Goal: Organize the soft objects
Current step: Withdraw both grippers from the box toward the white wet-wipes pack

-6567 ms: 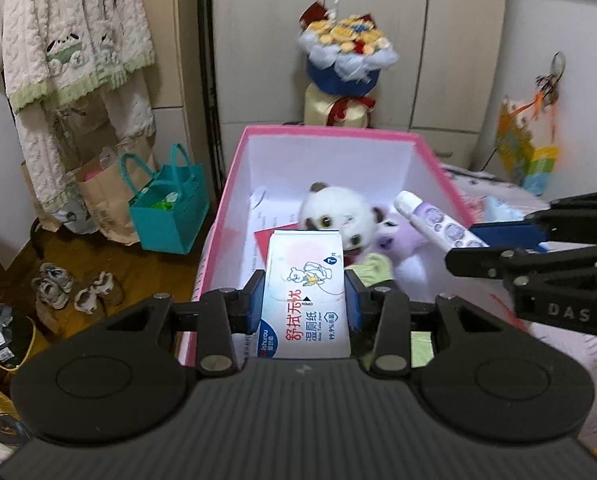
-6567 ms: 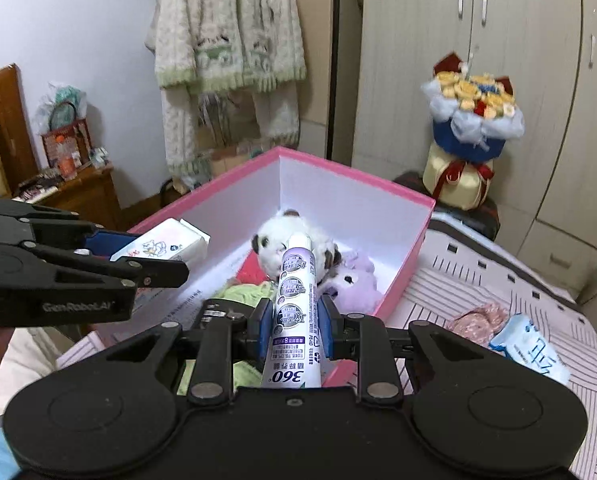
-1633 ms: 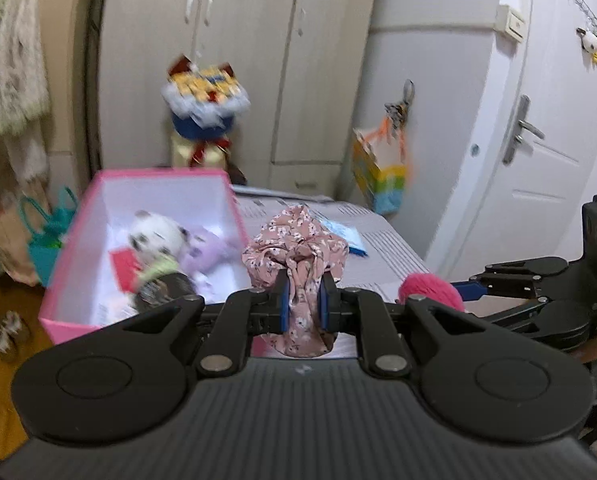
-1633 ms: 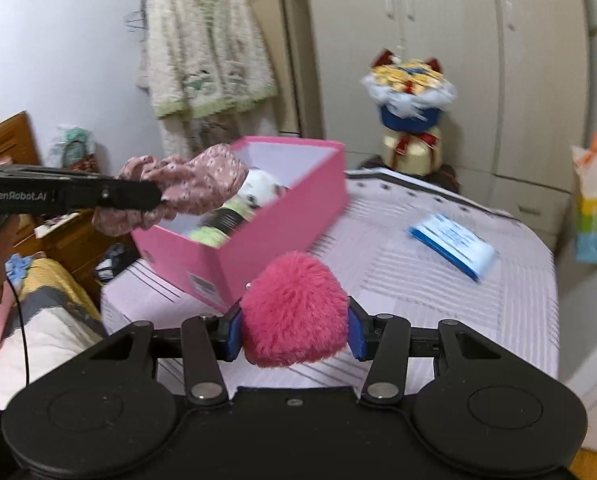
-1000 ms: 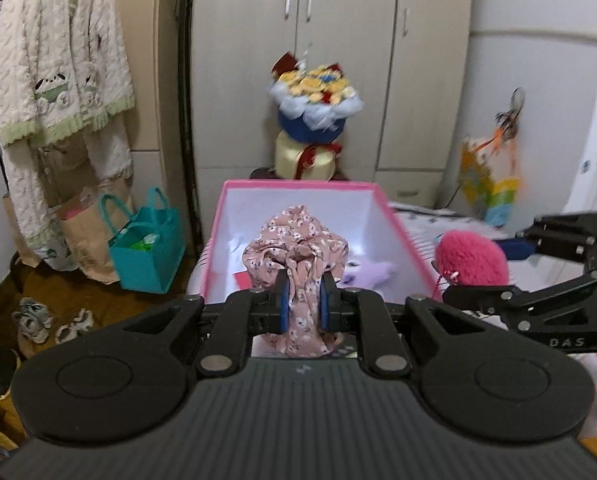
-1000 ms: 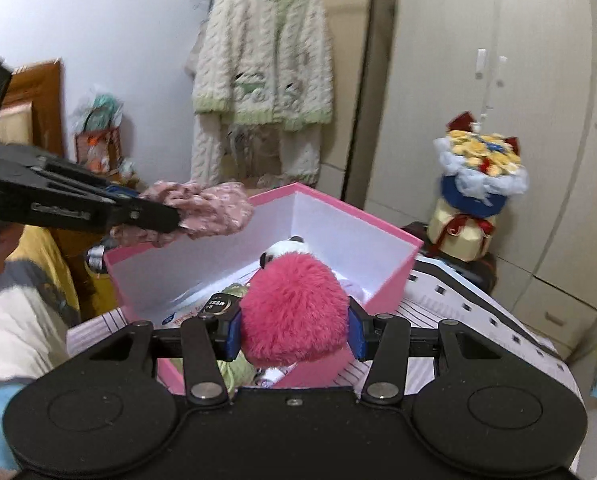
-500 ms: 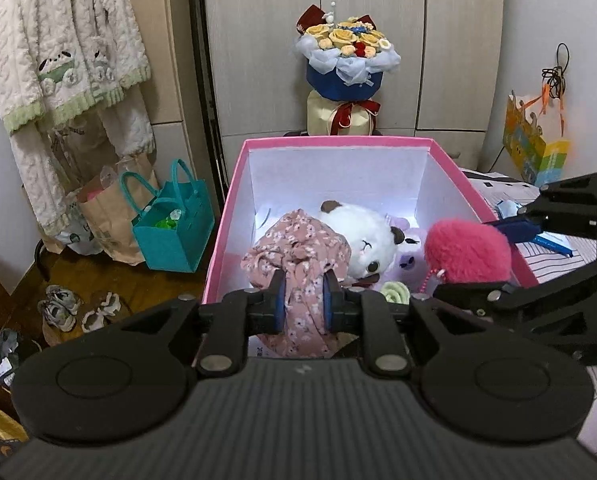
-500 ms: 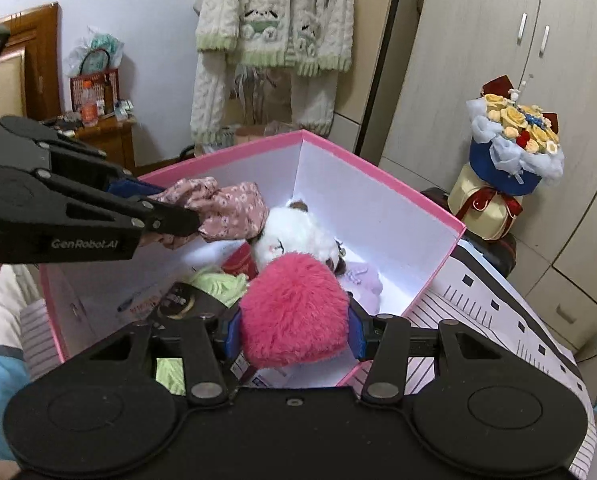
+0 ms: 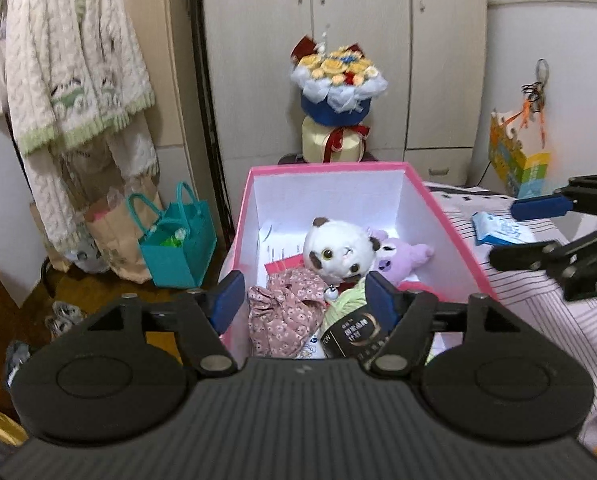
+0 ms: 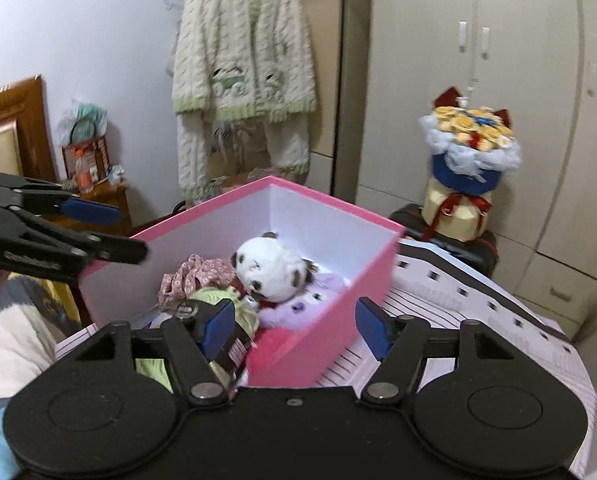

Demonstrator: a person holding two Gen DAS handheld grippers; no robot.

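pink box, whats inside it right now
Inside the pink box: white panda plush, purple plush, floral cloth, green yarn, a sliver of pink pom-pom. Whatever lies beneath them is covered.

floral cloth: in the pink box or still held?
In the box. The floral cloth lies crumpled inside the pink box beside the panda plush; the left gripper is open, fingers apart and empty.
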